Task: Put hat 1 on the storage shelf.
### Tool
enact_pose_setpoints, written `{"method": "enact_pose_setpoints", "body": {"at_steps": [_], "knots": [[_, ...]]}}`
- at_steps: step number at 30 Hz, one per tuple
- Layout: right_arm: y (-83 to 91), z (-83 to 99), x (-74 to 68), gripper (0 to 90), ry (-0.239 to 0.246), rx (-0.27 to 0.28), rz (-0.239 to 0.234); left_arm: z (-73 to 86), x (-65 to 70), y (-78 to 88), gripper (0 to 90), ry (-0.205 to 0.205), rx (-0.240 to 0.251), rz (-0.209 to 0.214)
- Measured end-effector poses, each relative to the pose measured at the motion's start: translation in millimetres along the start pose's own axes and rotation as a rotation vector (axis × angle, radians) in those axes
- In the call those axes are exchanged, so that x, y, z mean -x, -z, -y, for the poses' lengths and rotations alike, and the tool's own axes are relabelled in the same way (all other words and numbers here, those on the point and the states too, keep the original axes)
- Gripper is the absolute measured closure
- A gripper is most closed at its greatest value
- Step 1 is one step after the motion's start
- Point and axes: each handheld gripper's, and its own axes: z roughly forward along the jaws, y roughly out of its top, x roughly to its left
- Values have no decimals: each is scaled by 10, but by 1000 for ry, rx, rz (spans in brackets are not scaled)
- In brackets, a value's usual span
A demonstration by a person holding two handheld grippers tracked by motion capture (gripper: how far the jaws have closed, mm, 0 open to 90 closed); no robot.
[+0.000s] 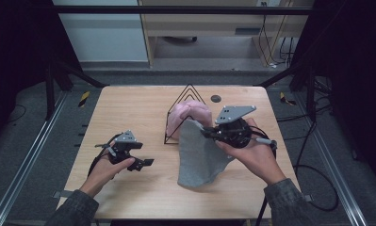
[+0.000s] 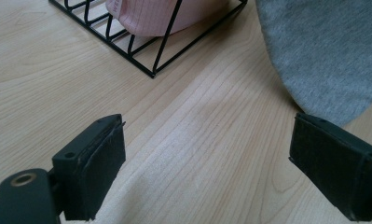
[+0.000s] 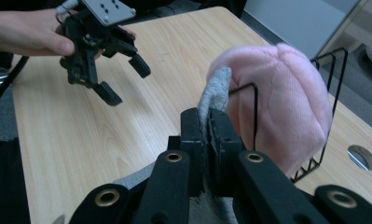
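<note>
A grey cloth (image 1: 197, 150) hangs from my right gripper (image 1: 208, 132), which is shut on its upper edge; its lower part rests on the table. In the right gripper view the grey cloth (image 3: 215, 95) sticks up between the pressed black jaws of the right gripper (image 3: 206, 122). A pink knitted hat (image 1: 189, 117) sits in a black wire rack (image 1: 189, 92) just behind; the pink hat (image 3: 281, 102) looms close beyond the jaws. My left gripper (image 1: 148, 163) rests open near the table's left front, the left gripper (image 2: 207, 163) empty over bare wood.
The wooden table (image 1: 129, 108) has a small round hole (image 1: 216, 98) at its back right. The wire rack (image 2: 141, 51) and grey cloth (image 2: 323, 51) lie ahead of the left jaws. Dark frame posts and cables surround the table on the floor.
</note>
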Motion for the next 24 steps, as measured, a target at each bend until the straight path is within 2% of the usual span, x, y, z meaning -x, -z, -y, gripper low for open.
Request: {"method": "enact_pose_setpoints", "body": {"at_steps": [14, 17, 20, 24], "knots": [[-13, -318, -132, 863, 61, 19, -22, -63, 63, 29, 106, -13, 34, 49], [1, -431, -169, 862, 89, 15, -26, -149, 85, 62, 108, -50, 33, 67], [34, -528, -196, 862, 103, 27, -25, -211, 84, 80, 112, -65, 30, 83], [77, -623, -237, 862, 117, 46, -33, -375, 111, 116, 115, -92, 30, 101]]}}
